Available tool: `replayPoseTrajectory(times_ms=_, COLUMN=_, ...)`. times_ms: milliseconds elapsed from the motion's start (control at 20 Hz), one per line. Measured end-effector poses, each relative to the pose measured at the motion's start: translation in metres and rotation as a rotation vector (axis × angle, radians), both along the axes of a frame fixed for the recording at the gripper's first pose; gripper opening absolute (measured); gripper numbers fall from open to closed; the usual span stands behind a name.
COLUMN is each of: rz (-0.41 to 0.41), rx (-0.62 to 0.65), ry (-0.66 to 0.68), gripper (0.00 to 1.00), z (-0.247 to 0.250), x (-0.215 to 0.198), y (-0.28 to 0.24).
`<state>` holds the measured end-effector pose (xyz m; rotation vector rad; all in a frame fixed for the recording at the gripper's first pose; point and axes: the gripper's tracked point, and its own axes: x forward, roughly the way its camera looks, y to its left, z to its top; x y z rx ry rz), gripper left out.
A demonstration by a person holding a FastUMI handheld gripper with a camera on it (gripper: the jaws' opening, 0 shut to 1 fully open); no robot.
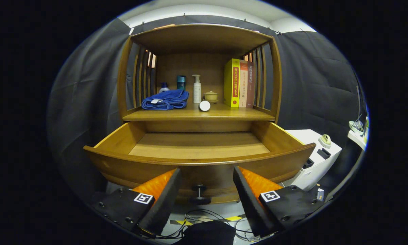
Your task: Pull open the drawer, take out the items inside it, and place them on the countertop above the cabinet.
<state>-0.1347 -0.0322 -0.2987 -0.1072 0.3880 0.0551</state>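
Note:
The wooden drawer [115, 166] stands pulled out just ahead of my fingers, and its floor looks bare. Its small dark knob [199, 193] sits low between my two fingers without touching either. My gripper [206, 170] is open, fingertips close to the drawer's curved front, holding nothing. On the countertop [224, 115] above lie a folded blue towel [165, 100] and a small white round item [204, 105] near the front edge. Behind them stand a white pump bottle [197, 89], a teal bottle [181, 82], another small bottle [163, 88] and a little lidded pot [211, 96].
Three upright books [238, 83] fill the right end of the countertop under the slatted shelf frame [275, 78]. A white unit [318, 158] stands to the right of the cabinet. Cables [207, 217] lie on the floor below the drawer.

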Motion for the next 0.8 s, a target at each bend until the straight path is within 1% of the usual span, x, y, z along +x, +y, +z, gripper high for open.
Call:
replayPoseTrajectory(times_ms=150, rz=-0.049, rx=0.004, ry=0.002, gripper=0.94, z=-0.002, x=0.0, y=-0.004)
replayPoseTrajectory(times_ms=200, rz=-0.054, rx=0.008, ry=0.003, gripper=0.94, z=-0.003, x=0.001, y=-0.002)
replayPoseTrajectory(times_ms=450, rz=-0.029, rx=-0.01, ry=0.006, gripper=0.94, z=-0.004, x=0.014, y=0.005)
replayPoseTrajectory(times_ms=650, rz=-0.047, rx=-0.006, ry=0.016, gripper=0.94, z=-0.009, x=0.029, y=0.005)
replayPoseTrajectory(times_ms=800, rz=-0.046, rx=-0.025, ry=0.018, gripper=0.94, z=-0.012, x=0.046, y=0.008)
